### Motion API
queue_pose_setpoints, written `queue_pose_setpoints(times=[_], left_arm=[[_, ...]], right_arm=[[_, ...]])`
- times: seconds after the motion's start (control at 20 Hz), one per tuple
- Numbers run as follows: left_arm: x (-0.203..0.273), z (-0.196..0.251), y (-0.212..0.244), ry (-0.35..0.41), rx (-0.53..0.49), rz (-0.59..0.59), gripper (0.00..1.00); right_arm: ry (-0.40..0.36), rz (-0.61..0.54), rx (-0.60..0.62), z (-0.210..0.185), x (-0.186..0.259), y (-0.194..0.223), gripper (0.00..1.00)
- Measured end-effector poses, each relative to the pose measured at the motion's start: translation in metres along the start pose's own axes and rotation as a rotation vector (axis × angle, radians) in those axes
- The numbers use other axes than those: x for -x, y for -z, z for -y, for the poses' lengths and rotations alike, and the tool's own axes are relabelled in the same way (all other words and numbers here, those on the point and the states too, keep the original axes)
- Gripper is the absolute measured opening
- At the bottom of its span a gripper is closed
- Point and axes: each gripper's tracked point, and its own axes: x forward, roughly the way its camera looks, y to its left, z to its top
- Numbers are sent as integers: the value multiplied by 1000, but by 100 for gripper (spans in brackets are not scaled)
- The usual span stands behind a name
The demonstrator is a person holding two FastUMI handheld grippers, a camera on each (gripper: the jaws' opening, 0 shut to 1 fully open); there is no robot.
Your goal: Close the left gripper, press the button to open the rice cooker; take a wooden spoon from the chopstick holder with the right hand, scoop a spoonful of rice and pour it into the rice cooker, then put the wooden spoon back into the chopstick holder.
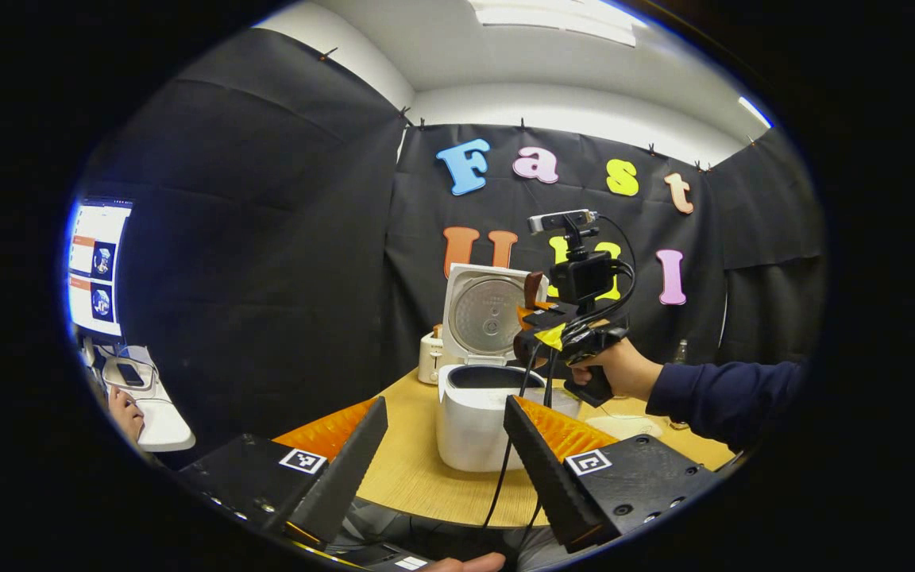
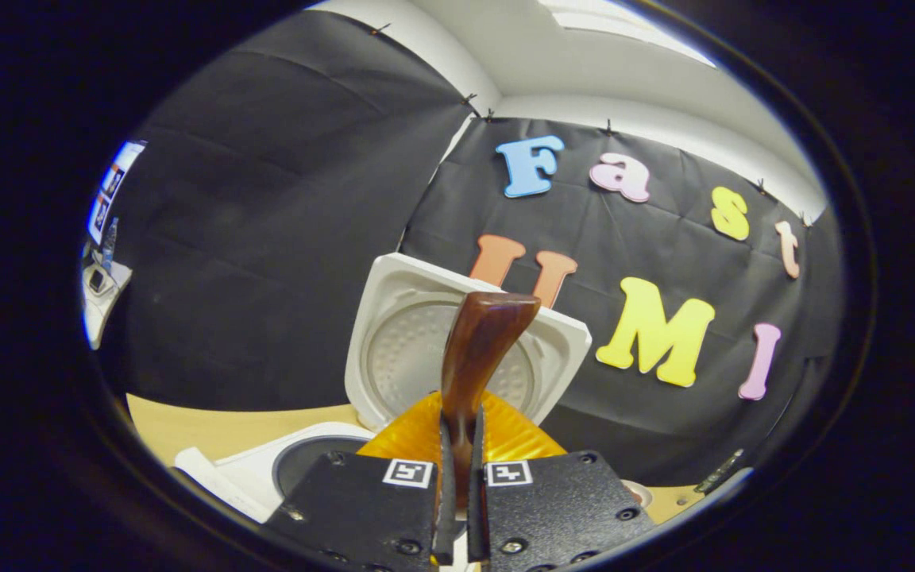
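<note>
Clamped between the right gripper's (image 2: pixel 457 469) fingers, the wooden spoon (image 2: pixel 480 349) points up and away along the gripper's own axis, its broad end in front of the raised lid (image 2: pixel 394 334). The cooker (image 1: pixel 473 421) stands open on the table (image 1: pixel 418 469); its pot opening (image 2: pixel 322 465) lies below and slightly left of the spoon. In the left gripper view, the right gripper (image 1: pixel 557 334) hangs just above the pot's right rim. The left gripper (image 1: pixel 445 445) is held back with jaws apart, holding nothing. Judgement: the right hand is the nearer one, and pouring requires tipping the spoon down toward the pot.
</note>
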Motion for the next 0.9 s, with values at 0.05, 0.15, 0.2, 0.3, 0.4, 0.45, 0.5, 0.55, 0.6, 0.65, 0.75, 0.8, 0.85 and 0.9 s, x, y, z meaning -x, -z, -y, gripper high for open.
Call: queue_pose_setpoints(times=[0.05,0.15,0.2,0.3,0.4,0.45,0.5,0.55,0.6,0.65,0.75,0.8,0.85,0.9], left_arm=[[-2,1,0,1,-2,2,94],[-1,4,-2,-1,5,11,94],[-2,4,-5,-9,11,19,94],[-3,10,-6,-15,12,28,94],[-6,18,-7,-6,11,28,94],[-7,25,-8,0,8,28,94],[-9,31,-9,5,6,27,94],[-10,37,-9,12,3,26,94],[-12,42,-9,18,1,25,94],[-15,47,-9,24,-1,24,94],[-18,60,-9,36,-2,23,94],[-18,66,-9,40,0,24,94],[-20,71,-10,45,4,26,94],[-21,77,-12,49,9,27,94]], right_arm=[[22,-4,-36,8,5,1,11],[67,-10,-99,31,14,0,11],[79,-15,-122,40,15,0,11],[107,-23,-141,62,22,4,11],[131,-21,-146,86,31,7,12],[145,-21,-150,99,36,10,11],[158,-28,-156,111,41,15,11],[166,-35,-164,122,45,18,12],[174,-39,-175,132,51,22,12],[185,-45,-182,144,56,24,12],[208,-50,-190,169,67,28,12],[216,-52,-192,181,74,30,12],[224,-50,-195,192,81,30,12],[234,-48,-198,205,89,32,12]])
